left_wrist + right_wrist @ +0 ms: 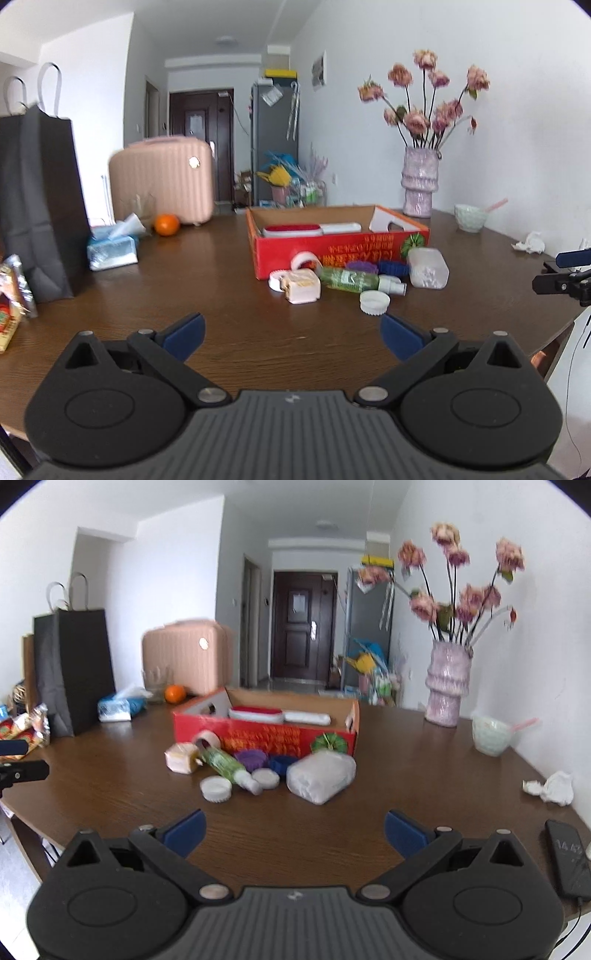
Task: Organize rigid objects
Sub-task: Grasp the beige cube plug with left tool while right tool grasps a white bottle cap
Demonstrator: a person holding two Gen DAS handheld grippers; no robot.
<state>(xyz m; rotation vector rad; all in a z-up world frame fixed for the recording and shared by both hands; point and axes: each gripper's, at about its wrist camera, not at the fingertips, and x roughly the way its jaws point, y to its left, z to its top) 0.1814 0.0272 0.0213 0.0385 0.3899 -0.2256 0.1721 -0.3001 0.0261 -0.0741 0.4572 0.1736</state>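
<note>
A red cardboard box (332, 253) (258, 734) stands mid-table and holds a red-and-white case (291, 230) (255, 712). In front of it lie several small items: a green bottle (349, 279) (223, 762), a pink box (301, 286) (180, 757), a white lid (374, 302) (216, 788), a clear container of white pieces (428, 267) (320, 775), purple (251, 758) and blue (279, 764) cups, and a tape roll (302, 259). My left gripper (291, 338) and right gripper (293, 830) are open and empty, short of the pile.
A black paper bag (37, 206) (72, 672), tissue pack (112, 249), orange (167, 224), pink suitcase (162, 181), vase of flowers (419, 181) (447, 683), green bowl (491, 734), crumpled tissue (552, 788) and phone (567, 856) surround the brown table (221, 295).
</note>
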